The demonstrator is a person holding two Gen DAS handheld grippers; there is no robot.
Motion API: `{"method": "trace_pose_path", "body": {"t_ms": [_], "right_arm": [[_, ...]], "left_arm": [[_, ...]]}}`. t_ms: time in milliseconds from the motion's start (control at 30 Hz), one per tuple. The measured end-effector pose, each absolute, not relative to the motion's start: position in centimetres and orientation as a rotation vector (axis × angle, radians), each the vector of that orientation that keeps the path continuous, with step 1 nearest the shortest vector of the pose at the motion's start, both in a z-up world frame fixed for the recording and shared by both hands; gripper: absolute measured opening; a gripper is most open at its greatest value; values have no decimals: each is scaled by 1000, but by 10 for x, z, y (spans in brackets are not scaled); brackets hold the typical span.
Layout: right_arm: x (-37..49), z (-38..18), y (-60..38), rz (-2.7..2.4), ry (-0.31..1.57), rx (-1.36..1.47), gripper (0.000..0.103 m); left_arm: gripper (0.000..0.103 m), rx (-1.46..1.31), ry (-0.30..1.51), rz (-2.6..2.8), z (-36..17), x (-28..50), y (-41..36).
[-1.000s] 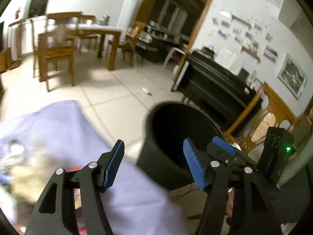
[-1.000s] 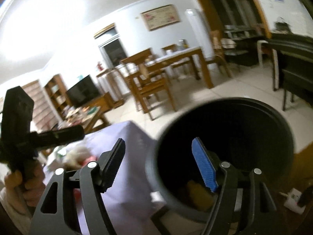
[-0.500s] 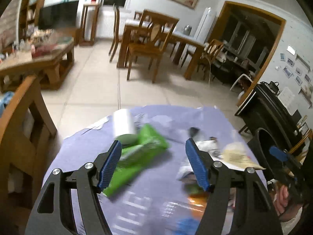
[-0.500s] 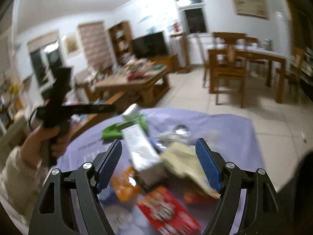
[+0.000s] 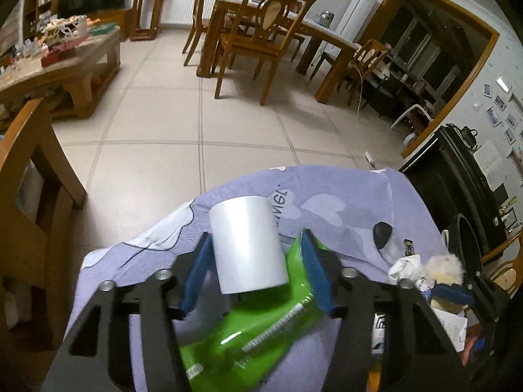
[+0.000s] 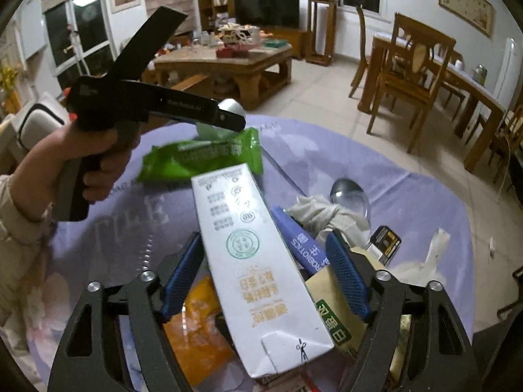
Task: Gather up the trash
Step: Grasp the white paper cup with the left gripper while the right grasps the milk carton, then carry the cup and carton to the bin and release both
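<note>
Trash lies heaped on the lilac tablecloth (image 6: 408,176): white carton (image 6: 258,261), green wrapper (image 6: 202,156), white paper cup (image 5: 246,248), orange packet (image 6: 196,326), crumpled tissue (image 6: 327,215), a spoon (image 6: 349,196).

Left gripper (image 5: 255,274) straddles the cup and the green wrapper's end; jaws closing, half wide, left pad about at the cup's side, a firm pinch not evident.

Right gripper (image 6: 264,274) brackets the carton; jaws closing, pads not yet pressing it.

Black bin (image 5: 464,241) shows at the left view's right edge, beyond the table.

Judgement: pile largely uncollected; both hands are mid-pickup, and the carry to the bin remains.
</note>
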State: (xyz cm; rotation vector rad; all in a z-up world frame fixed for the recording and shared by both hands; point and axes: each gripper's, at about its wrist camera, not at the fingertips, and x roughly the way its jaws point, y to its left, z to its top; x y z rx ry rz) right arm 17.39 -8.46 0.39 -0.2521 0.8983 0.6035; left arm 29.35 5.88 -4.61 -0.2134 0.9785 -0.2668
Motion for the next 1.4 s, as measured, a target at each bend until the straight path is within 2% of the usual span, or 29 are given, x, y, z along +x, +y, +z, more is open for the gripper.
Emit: {"method": "trace_pose_path", "body": {"t_ms": [33, 67, 100, 133, 500, 767, 1033, 1400], "right_arm": [[174, 1, -84, 611, 909, -244, 61], [176, -2, -84, 619, 913, -234, 52], [177, -9, -94, 621, 911, -232, 45], [176, -9, -94, 618, 907, -237, 42], [149, 2, -125, 664, 858, -113, 41], [110, 40, -186, 663, 697, 100, 41], [67, 72, -280, 531, 537, 262, 41], [20, 57, -455, 246, 481, 443, 41]], "left_arm": [[45, -205, 970, -264, -47, 294, 60], [40, -194, 968, -266, -48, 295, 60], [40, -191, 963, -268, -48, 294, 59], [40, -193, 961, -277, -48, 293, 59], [40, -167, 974, -399, -51, 251, 35], [40, -187, 804, -454, 5, 195, 11], [40, -126, 668, -526, 47, 147, -74], [40, -64, 735, -764, 29, 131, -239]]}}
